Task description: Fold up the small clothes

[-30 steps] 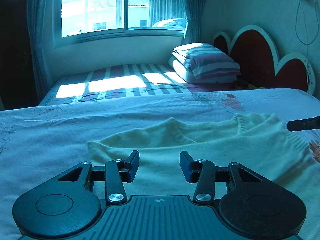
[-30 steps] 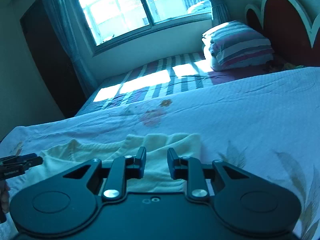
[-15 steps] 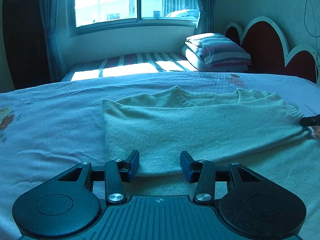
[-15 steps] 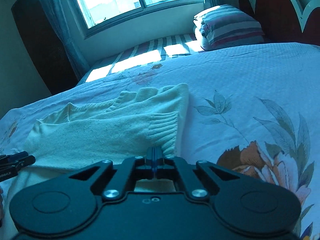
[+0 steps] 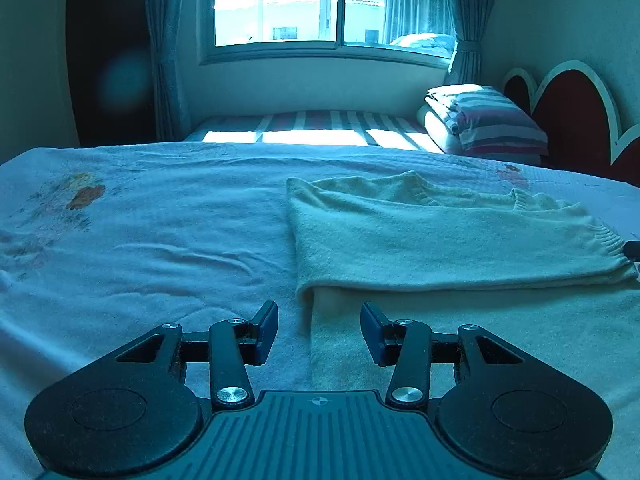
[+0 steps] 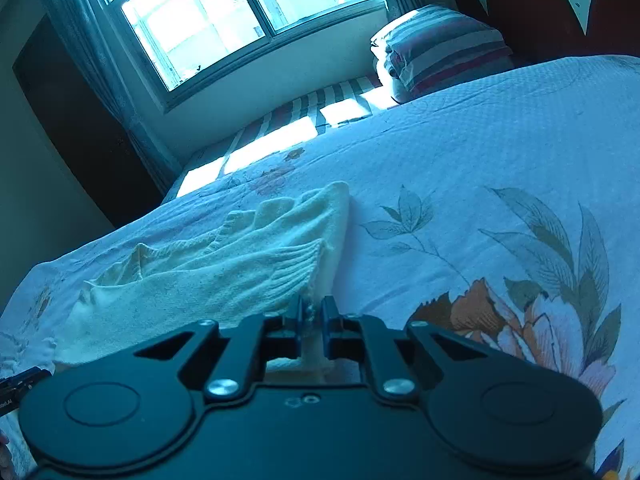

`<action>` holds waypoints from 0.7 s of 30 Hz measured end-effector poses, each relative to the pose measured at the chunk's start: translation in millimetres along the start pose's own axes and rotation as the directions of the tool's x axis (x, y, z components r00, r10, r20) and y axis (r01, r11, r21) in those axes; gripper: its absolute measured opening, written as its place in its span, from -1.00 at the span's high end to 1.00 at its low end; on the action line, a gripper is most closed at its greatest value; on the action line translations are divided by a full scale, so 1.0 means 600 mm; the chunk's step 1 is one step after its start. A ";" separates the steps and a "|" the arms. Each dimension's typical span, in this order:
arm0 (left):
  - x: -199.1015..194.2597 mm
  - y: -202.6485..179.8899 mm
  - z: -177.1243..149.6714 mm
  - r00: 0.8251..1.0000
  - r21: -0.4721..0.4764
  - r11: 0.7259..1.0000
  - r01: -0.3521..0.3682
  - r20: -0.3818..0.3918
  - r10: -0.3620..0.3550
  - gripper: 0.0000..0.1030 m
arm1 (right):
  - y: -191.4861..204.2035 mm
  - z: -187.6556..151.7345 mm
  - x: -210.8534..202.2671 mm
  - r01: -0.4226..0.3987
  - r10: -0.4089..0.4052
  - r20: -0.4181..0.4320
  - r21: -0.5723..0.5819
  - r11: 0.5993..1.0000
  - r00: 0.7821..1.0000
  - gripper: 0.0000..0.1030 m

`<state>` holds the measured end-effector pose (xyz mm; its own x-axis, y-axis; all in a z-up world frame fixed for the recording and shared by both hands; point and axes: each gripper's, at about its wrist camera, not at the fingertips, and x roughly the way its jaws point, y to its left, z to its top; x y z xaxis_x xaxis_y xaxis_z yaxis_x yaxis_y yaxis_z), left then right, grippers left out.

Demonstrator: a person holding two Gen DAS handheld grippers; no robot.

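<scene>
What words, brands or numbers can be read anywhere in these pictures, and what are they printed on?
No text can be read for certain.
White lettering on the left gripper, seen at the left edge of the right wrist view: too small and cut off to read.
Small embossed mark on the right gripper's body: a symbol, no legible letters.
Crosshair mark on the left gripper's body in its own view: a sign only, no words.
Sweater, bedspread, pillow: no lettering visible.

Floral bedspread (image 5: 160,240), striped pillow (image 5: 492,124) by red headboard (image 5: 572,120), window (image 5: 300,4) w/ curtains (image 5: 164,48).
</scene>
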<state>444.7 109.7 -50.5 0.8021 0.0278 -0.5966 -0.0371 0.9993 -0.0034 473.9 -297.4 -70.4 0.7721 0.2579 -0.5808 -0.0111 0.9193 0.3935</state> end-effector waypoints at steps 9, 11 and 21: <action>-0.009 0.016 -0.031 0.999 -0.031 0.999 -0.034 -0.033 0.033 0.11 | -0.010 -0.006 -0.036 -0.022 0.022 0.015 -0.008 1.000 1.000 0.95; -0.010 0.016 -0.032 0.999 -0.029 0.999 -0.038 -0.031 0.037 0.11 | -0.007 -0.006 -0.036 -0.051 0.051 0.015 -0.006 0.999 0.999 0.93; -0.021 0.006 -0.036 0.998 -0.004 0.999 -0.051 -0.037 0.051 0.11 | -0.009 -0.014 -0.021 0.004 -0.006 -0.042 -0.038 0.999 0.999 0.96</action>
<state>421.7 112.7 -60.6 0.7767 0.0778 -0.6250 -0.0807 0.9965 0.0238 458.8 -303.2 -71.2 0.7450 0.2645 -0.6124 -0.0318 0.9311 0.3634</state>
